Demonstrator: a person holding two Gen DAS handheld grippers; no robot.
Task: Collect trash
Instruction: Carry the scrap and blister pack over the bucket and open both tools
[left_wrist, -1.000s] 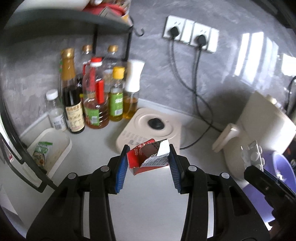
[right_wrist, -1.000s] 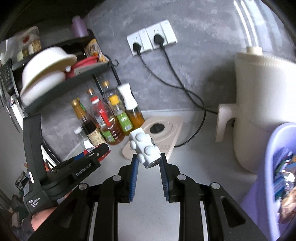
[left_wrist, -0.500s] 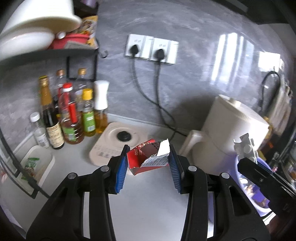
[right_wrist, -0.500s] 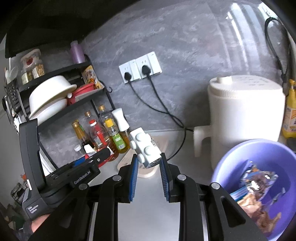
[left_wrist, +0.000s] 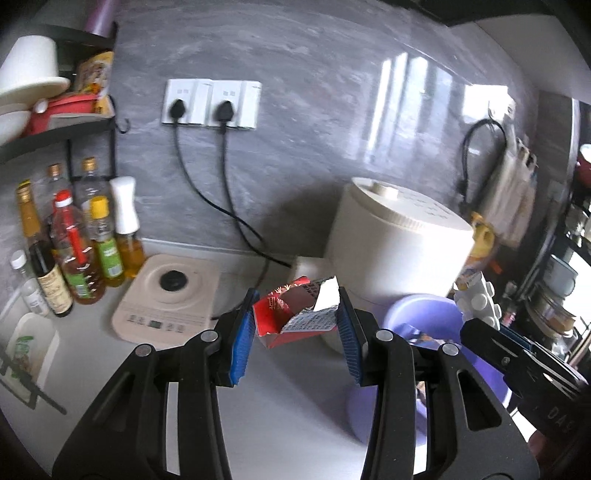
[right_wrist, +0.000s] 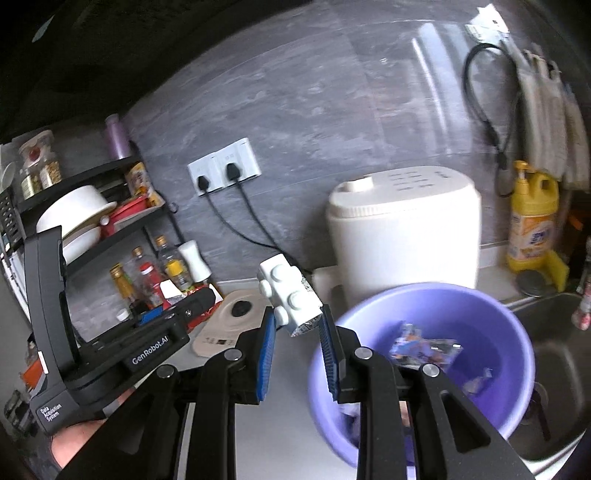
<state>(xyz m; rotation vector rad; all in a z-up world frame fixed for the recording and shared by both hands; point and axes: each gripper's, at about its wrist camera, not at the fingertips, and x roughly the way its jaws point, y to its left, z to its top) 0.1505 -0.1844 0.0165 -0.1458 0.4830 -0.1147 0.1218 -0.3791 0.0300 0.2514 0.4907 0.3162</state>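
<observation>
Grippers both hold trash: left gripper (left_wrist: 295, 328) clamps a torn red carton (left_wrist: 295, 314) at frame centre; right gripper (right_wrist: 295, 328) clamps a white studded wrapper (right_wrist: 288, 295) beside the purple basin (right_wrist: 517, 332).

Grey counter (right_wrist: 280, 424) bears purple basin (right_wrist: 491, 306), probably cooker (right_wrist: 406, 236).

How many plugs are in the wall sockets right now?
2. Both black plugs sit side by side in the white socket strip on the grey wall: the left plug and the right plug. None seems hidden.
</observation>
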